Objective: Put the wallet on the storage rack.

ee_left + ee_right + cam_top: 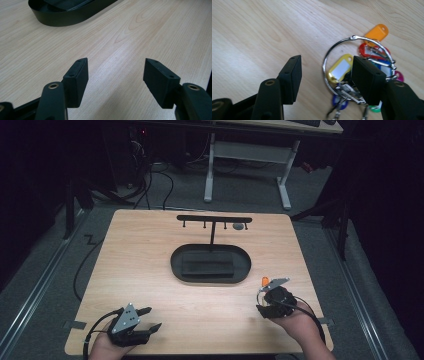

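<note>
The keys (pixel 362 75) lie flat on the table (pixel 150 270), on the near right side of the black tray (pixel 210 263). They hang on one big metal ring (pixel 332 50) with bright tags: orange, yellow, red, blue, pink and green.

The right gripper (pixel 325 75) is right over the keys. Its jaws are spread apart and hold nothing yet. One jaw sits above the keys inside the ring, and the other is over bare wood outside it. A piece of the ring's wire runs between them.

The left gripper (pixel 145 320) is on the near left side of the tray, well apart from the keys. Its jaws are spread wide too, with nothing in them.

Behind the tray stands a rack (pixel 214 220) with little hooks, so the job is likely to lift the keys and hang them there.

To do this step well, come down so the wire stays between the two jaws. Then squeeze on the wire, not on a slippery tag. Lift slowly, because the keys will swing.
</note>
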`<state>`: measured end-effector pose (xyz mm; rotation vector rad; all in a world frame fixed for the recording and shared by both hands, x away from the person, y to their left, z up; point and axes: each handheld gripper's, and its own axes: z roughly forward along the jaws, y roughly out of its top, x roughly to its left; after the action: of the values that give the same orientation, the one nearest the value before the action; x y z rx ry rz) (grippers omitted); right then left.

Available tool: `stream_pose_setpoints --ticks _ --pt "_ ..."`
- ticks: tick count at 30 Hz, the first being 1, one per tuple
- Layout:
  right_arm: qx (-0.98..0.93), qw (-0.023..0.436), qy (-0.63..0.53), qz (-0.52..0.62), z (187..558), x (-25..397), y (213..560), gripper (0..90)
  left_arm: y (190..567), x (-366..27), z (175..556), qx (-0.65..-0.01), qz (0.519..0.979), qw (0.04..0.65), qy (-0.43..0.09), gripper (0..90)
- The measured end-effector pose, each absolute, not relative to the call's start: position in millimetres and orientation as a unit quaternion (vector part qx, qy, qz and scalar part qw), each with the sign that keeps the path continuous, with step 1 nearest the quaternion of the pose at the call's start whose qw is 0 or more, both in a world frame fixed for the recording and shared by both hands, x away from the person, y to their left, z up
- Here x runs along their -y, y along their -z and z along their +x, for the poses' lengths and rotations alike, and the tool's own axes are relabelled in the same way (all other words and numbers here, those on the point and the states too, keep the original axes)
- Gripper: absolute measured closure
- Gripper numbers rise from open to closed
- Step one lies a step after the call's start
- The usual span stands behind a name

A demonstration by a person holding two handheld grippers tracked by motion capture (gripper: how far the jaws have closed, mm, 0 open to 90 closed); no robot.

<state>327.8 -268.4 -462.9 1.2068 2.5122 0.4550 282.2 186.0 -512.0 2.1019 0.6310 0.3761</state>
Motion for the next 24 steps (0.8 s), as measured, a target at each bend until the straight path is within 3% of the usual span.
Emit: stream_pose_setpoints --ticks 9,16,24 --pt "-0.905 0.129 -0.072 0.398 375 271 450 49.5 515 -185 282 -0.25 0.856 0.43 -0.138 37.5" --pt "-0.913 0.108 -0.032 0.393 405 279 451 61.2 516 -189 280 -0.253 0.856 0.43 -0.136 38.1" --pt "-0.918 0.093 0.003 0.384 423 279 465 62.0 518 -188 279 -0.246 0.861 0.422 -0.142 38.1"
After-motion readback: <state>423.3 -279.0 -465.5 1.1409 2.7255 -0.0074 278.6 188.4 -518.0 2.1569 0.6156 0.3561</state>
